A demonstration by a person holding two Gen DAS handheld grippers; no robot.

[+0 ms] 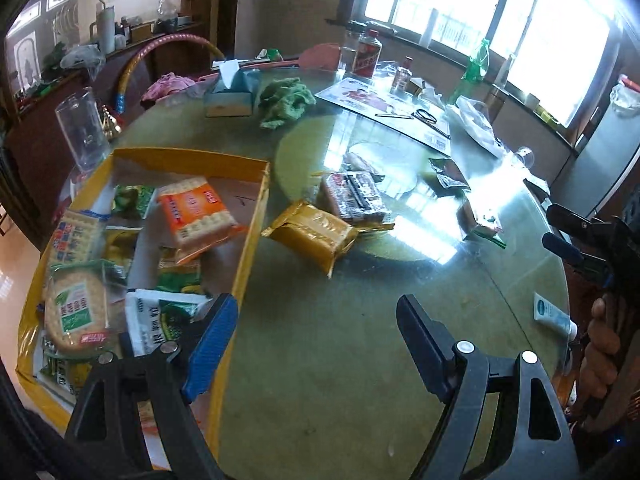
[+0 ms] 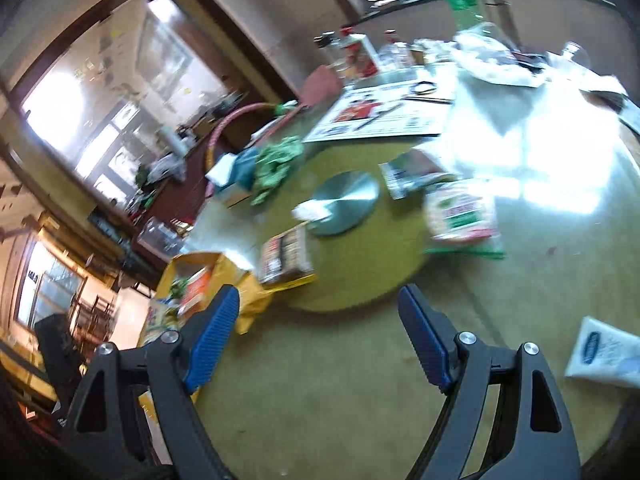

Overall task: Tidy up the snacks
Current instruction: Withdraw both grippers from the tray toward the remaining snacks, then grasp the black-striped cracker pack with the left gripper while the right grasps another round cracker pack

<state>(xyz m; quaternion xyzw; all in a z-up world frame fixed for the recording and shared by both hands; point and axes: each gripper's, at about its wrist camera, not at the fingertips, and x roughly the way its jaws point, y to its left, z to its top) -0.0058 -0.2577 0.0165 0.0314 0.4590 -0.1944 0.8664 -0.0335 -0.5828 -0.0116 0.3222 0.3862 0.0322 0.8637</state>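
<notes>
The yellow cardboard box (image 1: 256,184) sits left on the round glass worktop (image 1: 320,360). A gold wrapped snack pack (image 1: 312,236) lies just right of it.

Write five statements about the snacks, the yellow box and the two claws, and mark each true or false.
1. The left claw is open and holds nothing. True.
2. The gold snack packet lies inside the yellow box. False: it lies on the table, just outside the box's right wall.
3. The orange cracker pack is in the yellow box. True.
4. The right claw grips the white tube. False: it is open and empty; the tube lies on the table to its right.
5. The yellow box is empty. False: several packets lie in it.
</notes>
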